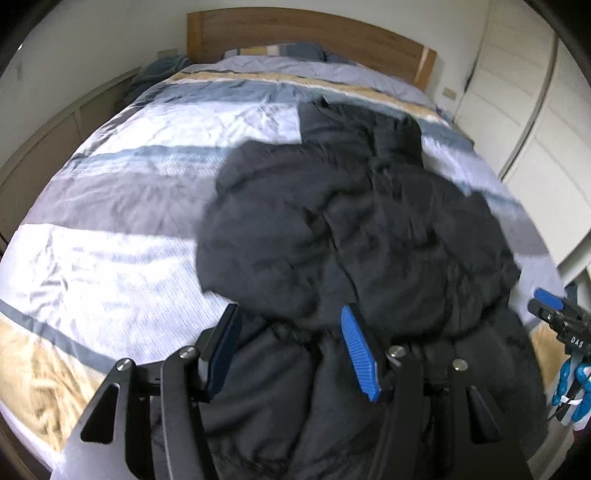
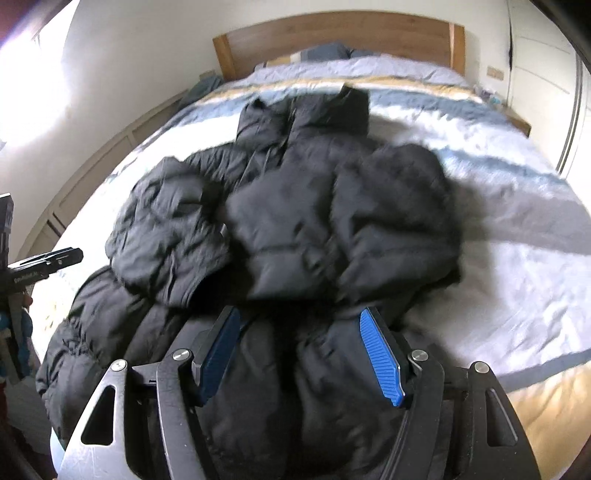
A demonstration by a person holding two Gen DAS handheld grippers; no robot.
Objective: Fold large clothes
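Note:
A large black puffer jacket (image 1: pixel 351 229) lies on the bed, collar toward the headboard, both sleeves folded in over its front; it also shows in the right wrist view (image 2: pixel 295 221). My left gripper (image 1: pixel 291 317) is open, its blue pads spread above the jacket's lower left hem, holding nothing. My right gripper (image 2: pixel 301 321) is open over the lower right hem, also empty. The right gripper's tip shows at the left wrist view's right edge (image 1: pixel 546 302). The left gripper's tip shows at the right wrist view's left edge (image 2: pixel 51 260).
The bed (image 1: pixel 110 229) has a striped white, grey, blue and tan cover, a wooden headboard (image 1: pixel 306 33) and pillows (image 1: pixel 280 50). White wardrobe doors (image 1: pixel 524 110) stand to the right. A low cabinet (image 1: pixel 44 147) runs along the left wall.

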